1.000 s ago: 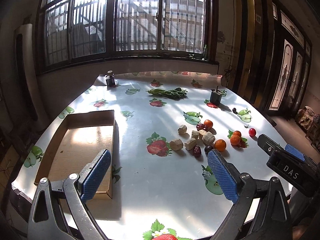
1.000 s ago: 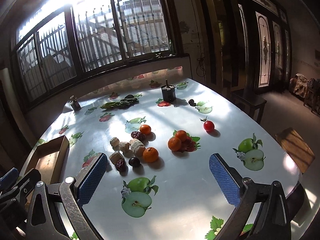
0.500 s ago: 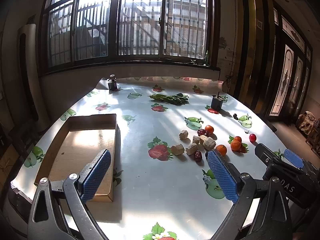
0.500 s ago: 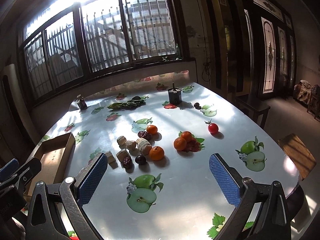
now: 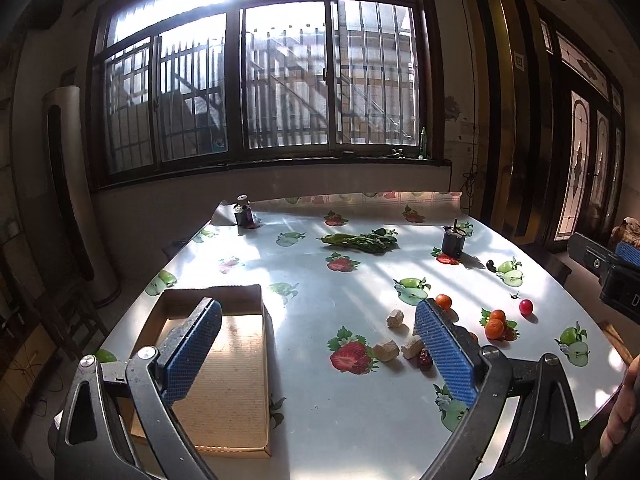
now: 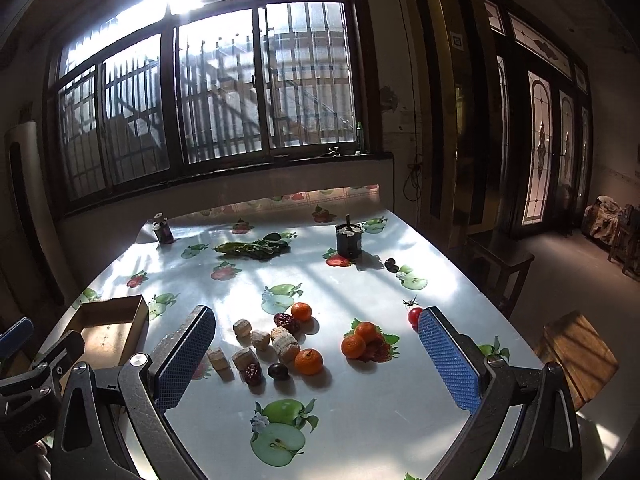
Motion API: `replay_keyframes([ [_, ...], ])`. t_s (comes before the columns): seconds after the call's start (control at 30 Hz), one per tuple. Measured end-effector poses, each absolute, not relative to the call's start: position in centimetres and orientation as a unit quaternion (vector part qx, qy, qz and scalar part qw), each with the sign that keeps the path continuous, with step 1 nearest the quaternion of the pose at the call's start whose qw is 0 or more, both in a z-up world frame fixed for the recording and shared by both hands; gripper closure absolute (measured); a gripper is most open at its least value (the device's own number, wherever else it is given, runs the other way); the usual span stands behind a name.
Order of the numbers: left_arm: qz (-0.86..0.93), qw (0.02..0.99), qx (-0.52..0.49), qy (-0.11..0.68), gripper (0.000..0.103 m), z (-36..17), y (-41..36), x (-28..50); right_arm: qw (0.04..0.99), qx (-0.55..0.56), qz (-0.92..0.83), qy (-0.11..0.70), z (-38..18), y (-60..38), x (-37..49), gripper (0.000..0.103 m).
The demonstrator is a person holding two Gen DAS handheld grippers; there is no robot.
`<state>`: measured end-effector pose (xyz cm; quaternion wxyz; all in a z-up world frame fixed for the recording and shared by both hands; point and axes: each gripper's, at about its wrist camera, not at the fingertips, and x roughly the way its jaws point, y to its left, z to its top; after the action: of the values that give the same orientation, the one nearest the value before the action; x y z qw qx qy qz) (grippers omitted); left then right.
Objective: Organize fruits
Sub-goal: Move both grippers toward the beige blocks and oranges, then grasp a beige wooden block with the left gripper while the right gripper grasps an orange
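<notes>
Left wrist view: my left tongs (image 5: 320,354) hang above the worktop (image 5: 320,420), jaws wide apart, nothing between them; blue pads (image 5: 192,346) have a knobbly grid texture on black metal arms. Worktop is glossy oilcloth printed with strawberries and apples. Shallow cardboard box (image 5: 224,364), rectangular, sits at the near left under my left pad, nothing in it. Beige rough chunks (image 5: 386,350) and a wrinkled red date (image 5: 425,359) lie just right of centre, partly behind my right pad. Two small oranges (image 5: 495,325) touch each other; a cherry tomato (image 5: 526,307) lies near them. Green leafy vegetable (image 5: 360,241) far back. Dark round cup (image 5: 453,242) upright near it. Fingers of my hand (image 5: 622,412) show at the right edge.

Right wrist view: my right tongs (image 6: 318,354) also gape open, empty, held over the near edge. The fruit cluster lies between the pads: one orange (image 6: 309,361) beside a dark plum (image 6: 278,371), another orange (image 6: 301,312) touching dates (image 6: 287,322), chunks (image 6: 245,358) in a loose group. Box (image 6: 108,330) lies well left, interior bare.
</notes>
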<state>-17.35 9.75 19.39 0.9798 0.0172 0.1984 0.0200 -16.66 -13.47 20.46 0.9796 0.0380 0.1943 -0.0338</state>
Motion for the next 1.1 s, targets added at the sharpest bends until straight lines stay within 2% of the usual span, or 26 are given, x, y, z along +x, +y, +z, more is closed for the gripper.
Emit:
replay_keyframes([
  [0.2, -0.004, 0.987, 0.021, 0.156, 0.005, 29.4, 13.5, -16.2, 0.993, 0.009, -0.033, 0.11, 30.7, -14.2, -16.4, 0.0],
  [0.37, -0.001, 0.99, 0.055, 0.132, 0.003, 36.6, 15.6, -14.9, 0.996, 0.024, -0.023, 0.084, 39.9, -14.8, -13.9, 0.0],
  [0.47, 0.025, 0.988, 0.096, 0.12, 0.0, 38.4, 16.0, -13.6, 0.996, -0.011, -0.048, 0.077, 44.9, -14.1, -11.4, 0.0],
  [0.57, 0.036, 0.985, 0.116, 0.122, 0.0, 37.5, 15.6, -11.8, 0.992, -0.036, -0.057, 0.106, 46.5, -13.2, -9.2, 0.0],
  [0.7, -0.005, 0.984, 0.083, 0.157, 0.0, 32.8, 14.5, -9.6, 0.989, -0.035, -0.035, 0.137, 41.4, -13.5, -7.7, 0.0],
  [0.87, -0.069, 0.961, 0.051, 0.262, 0.0, 22.5, 11.9, -5.8, 0.964, 0.005, 0.034, 0.264, 27.0, -14.6, -4.5, 0.002],
  [0.9, -0.082, 0.954, 0.037, 0.286, 0.0, 20.3, 11.6, -4.9, 0.956, 0.012, 0.047, 0.291, 24.0, -14.8, -3.9, 0.005],
  [0.97, -0.089, 0.939, 0.022, 0.331, 0.0, 16.1, 10.3, -3.2, 0.933, 0.032, 0.066, 0.351, 18.3, -15.3, -2.6, 0.026],
  [1.0, -0.094, 0.931, 0.016, 0.351, 0.002, 14.3, 9.7, -2.5, 0.92, 0.05, 0.074, 0.382, 15.7, -15.8, -2.0, 0.032],
  [1.03, -0.103, 0.925, 0.008, 0.366, 0.017, 12.8, 9.2, -1.9, 0.906, 0.071, 0.085, 0.408, 13.0, -16.4, -1.6, 0.044],
  [1.07, -0.117, 0.915, -0.001, 0.385, 0.039, 11.0, 8.4, -1.5, 0.897, 0.084, 0.089, 0.424, 11.1, -16.8, -1.3, 0.05],
  [1.1, -0.129, 0.905, -0.008, 0.406, 0.049, 9.8, 7.9, -1.0, 0.894, 0.087, 0.087, 0.431, 9.6, -17.1, -1.2, 0.05],
])
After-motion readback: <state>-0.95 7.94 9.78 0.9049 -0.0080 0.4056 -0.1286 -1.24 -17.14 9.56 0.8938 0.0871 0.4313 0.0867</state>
